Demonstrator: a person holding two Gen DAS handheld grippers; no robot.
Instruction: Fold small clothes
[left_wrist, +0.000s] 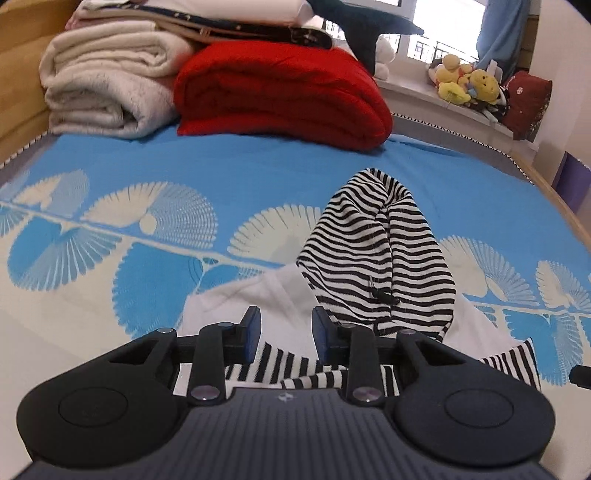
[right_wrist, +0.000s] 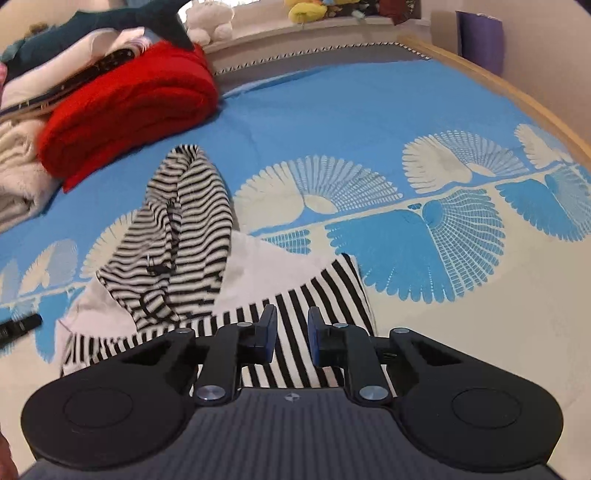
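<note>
Fabric of the striped garment (left_wrist: 373, 258) ran under both of your tongs, so its near hem was cut off by the tool bodies in each view and I could not make out the whole outline. It lay on the bed (left_wrist: 258, 162), on the blue bedspread with pale fan shapes. From the left wrist view its long axis ran from about six o'clock up toward twelve, with the narrow bunched end pointing at twelve toward the red blanket (left_wrist: 280, 92). A white panel (left_wrist: 229, 299) of cloth spread out at nine o'clock of the striped folds; whether it belonged to the same garment was hard to tell.

Your left tongs (left_wrist: 286, 325) stood part open, with a clear gap between the blue pads and striped cloth below them; no pinch was visible. Your right tongs (right_wrist: 291, 325) stood narrower, also with a gap, above a band of bolder stripes (right_wrist: 325, 295). Whether either pad touched the cloth I could not tell.
</note>
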